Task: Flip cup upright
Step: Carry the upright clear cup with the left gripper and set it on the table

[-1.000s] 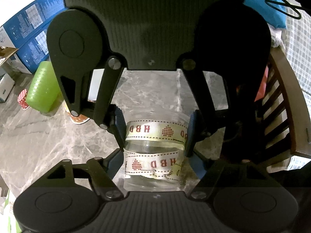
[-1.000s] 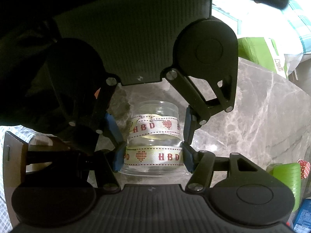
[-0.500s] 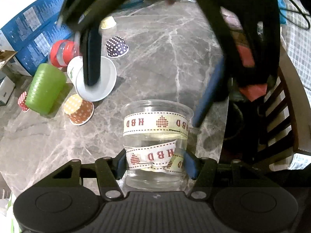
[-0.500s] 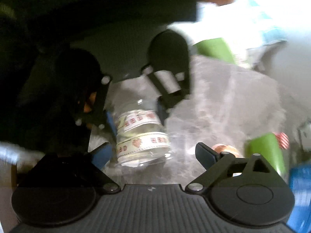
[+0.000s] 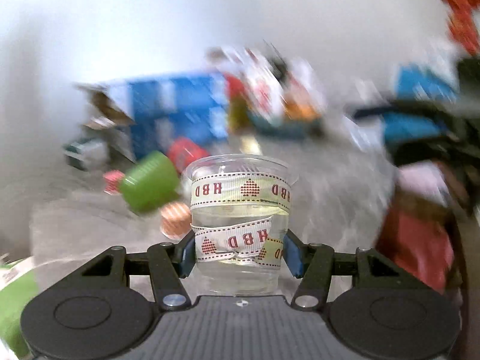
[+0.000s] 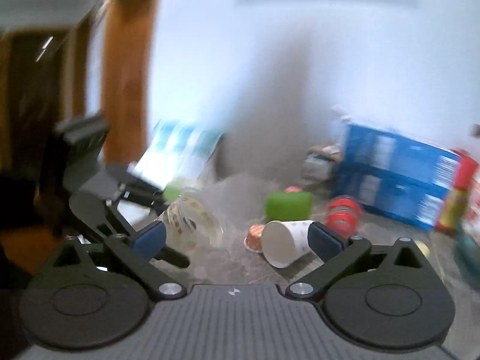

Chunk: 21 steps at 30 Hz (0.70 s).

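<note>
Cup [image 5: 240, 225], clear plastic wrapped in "HBD" ribbon, fills the lower centre of the left wrist view. It stands mouth-up between the blue pads of the left gripper [image 5: 238, 253], which press on its lower wall from both sides, so the jaws are closed on it. In the right wrist view the same cup [image 6: 192, 228] appears at lower left, blurred and tilted, just beyond the left pad of the right gripper [image 6: 235, 237]. That gripper's jaws are spread wide and hold nothing.

Grey marble table [image 5: 336, 198] runs behind the cup, streaked by motion blur. A blue box [image 6: 393, 177] stands at the right of the right wrist view. A green tumbler [image 6: 288, 205] sits in the middle distance, and a white paper cup [image 6: 285, 243] lies on its side between the right gripper's pads, further off. An orange dotted cup [image 6: 253, 237] lies touching it on the left. A red cup [image 6: 342, 213] lies right of the tumbler.
</note>
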{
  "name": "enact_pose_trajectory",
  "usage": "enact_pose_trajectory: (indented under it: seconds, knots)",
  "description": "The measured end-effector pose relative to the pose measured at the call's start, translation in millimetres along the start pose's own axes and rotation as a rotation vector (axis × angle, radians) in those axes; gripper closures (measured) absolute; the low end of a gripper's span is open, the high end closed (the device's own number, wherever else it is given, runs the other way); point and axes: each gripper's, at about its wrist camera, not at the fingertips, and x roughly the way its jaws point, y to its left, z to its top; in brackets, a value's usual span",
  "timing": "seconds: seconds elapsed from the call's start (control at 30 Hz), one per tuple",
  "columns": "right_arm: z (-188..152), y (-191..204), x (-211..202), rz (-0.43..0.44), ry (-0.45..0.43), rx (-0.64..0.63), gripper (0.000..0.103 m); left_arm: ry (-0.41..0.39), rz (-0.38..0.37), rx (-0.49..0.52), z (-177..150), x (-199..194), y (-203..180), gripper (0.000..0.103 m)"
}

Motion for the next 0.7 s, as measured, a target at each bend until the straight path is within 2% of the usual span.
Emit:
enact_pose_trajectory:
  seconds: [0.1, 0.23, 0.3, 0.37, 0.5, 0.63, 0.7]
  knots:
    - [-19.5, 12.9, -29.0, -0.083, -0.129, 0.076, 0.001, -0.123, 0.115, -0.046, -14.0, -9.1, -17.8, 0.042]
    - [-40.9, 20.7, -44.6, -0.145, -0.240, 0.208, 0.001, -0.280, 0.300, -0.053, -31.9, -4.9, -50.8, 0.042]
    - [-49.5, 11.5, -40.3, -0.146, -0.265, 0.276, 0.001, -0.337, 0.358, -0.045, -39.5, -5.8, -63.1, 0.042]
    - [-59.5, 6.9, -33.4, -0.186, -0.273, 0.352, 0.001, -0.371, 0.387, -0.055, -47.6, -4.4, -71.3, 0.043]
    - [-84.2, 1.8, -22.1, -0.305, -0.274, 0.511, 0.001, -0.382, 0.406, -0.086, -60.6, 9.6, -72.1, 0.043]
    - [-100.6, 16.4, -25.7, -0.404, -0.337, 0.489, 0.001, -0.366, 0.395, -0.070, -72.1, 20.2, -70.5, 0.043]
    - [-104.0, 19.7, -22.0, -0.419, -0.330, 0.483, 0.001, -0.361, 0.388, -0.066, -79.0, 22.0, -70.4, 0.043]
